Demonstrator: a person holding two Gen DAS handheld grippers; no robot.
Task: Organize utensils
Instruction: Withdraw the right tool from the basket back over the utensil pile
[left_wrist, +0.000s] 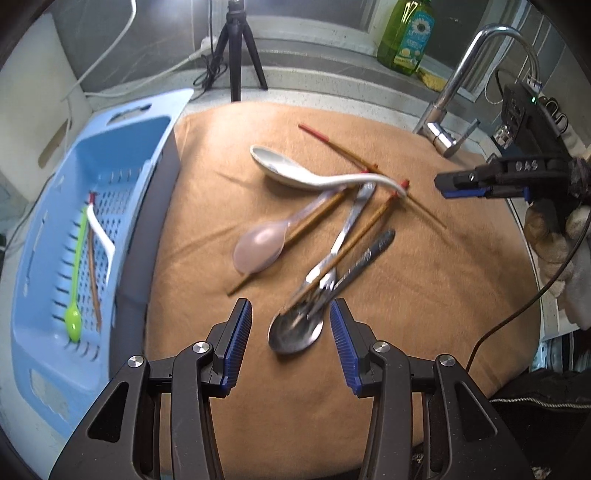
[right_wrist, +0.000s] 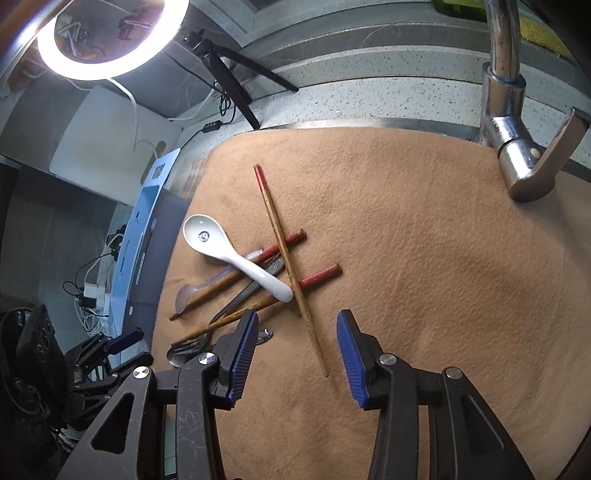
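Observation:
A tangle of utensils lies on a brown cloth (left_wrist: 424, 295): a white ceramic spoon (left_wrist: 295, 171) (right_wrist: 229, 254), a translucent pink spoon (left_wrist: 258, 247), a metal spoon (left_wrist: 295, 334), a fork (left_wrist: 327, 282), a dark metal handle (left_wrist: 369, 251) and several red-tipped wooden chopsticks (right_wrist: 291, 269). My left gripper (left_wrist: 291, 306) is open, low over the cloth, with the metal spoon's bowl between its jaws but not touched. My right gripper (right_wrist: 298, 315) is open too; one long chopstick (right_wrist: 314, 332) runs between its fingers without contact. In the left wrist view the right gripper (left_wrist: 454, 182) hovers right of the pile.
A blue slotted basket (left_wrist: 33, 280) left of the cloth holds a green spoon (left_wrist: 75, 266), a white utensil (left_wrist: 103, 236) and a chopstick (left_wrist: 94, 280). A chrome faucet (right_wrist: 517, 147) stands at the back right. A tripod (left_wrist: 236, 55), cables and a green bottle (left_wrist: 406, 37) line the back.

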